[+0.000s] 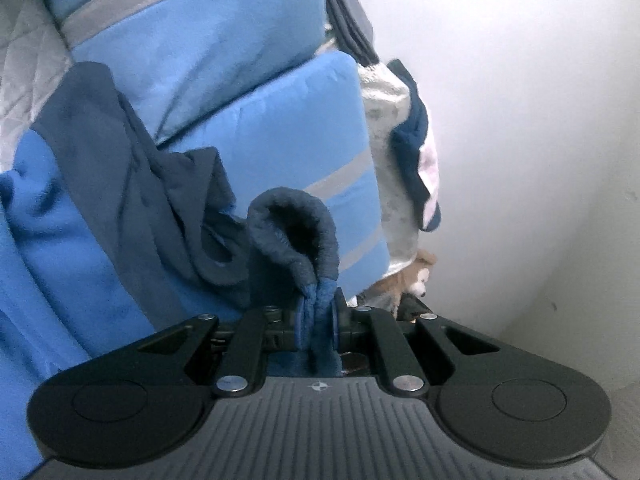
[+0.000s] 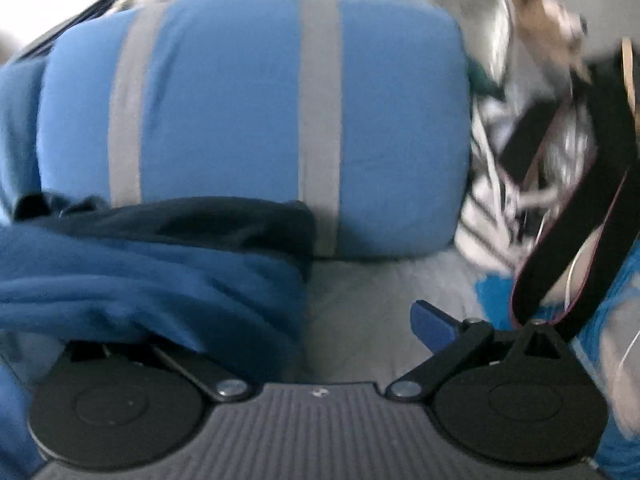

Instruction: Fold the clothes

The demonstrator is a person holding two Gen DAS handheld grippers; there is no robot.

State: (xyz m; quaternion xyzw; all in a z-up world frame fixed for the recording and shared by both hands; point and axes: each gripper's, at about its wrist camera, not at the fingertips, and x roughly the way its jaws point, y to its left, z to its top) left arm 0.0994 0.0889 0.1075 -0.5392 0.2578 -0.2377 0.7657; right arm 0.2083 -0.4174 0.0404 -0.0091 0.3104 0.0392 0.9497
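The left gripper point(image 1: 316, 324) has its jaws clenched on a bunched edge of the dark navy fleece garment point(image 1: 292, 232), which loops up just beyond the pads and trails away to the left over brighter blue cloth. In the right wrist view the right gripper point(image 2: 320, 332) stands with its jaws spread wide; the same dark navy fleece garment point(image 2: 160, 264) lies rumpled across its left finger, hiding it, while the blue pad of the right finger is bare over the pale grey quilted bed cover point(image 2: 360, 304).

As a judgement, the garment is mid-handling: it is creased, heaped and partly lifted, not lying as a flat, squared bundle, so smoothing and folding look to be left. Whether any fold is already in it cannot be told from these folds of cloth.

Beyond the garment stands a sky-blue pillow with grey stripes point(image 2: 256, 120), close enough to crowd the space for laying the cloth out. Far right lie a black strap point(image 2: 580, 216) and striped black-and-white cloth point(image 2: 492, 208), with a small tan plush toy point(image 2: 548, 20) behind; these could snag the right gripper if it swings that way. The right view is blurred.
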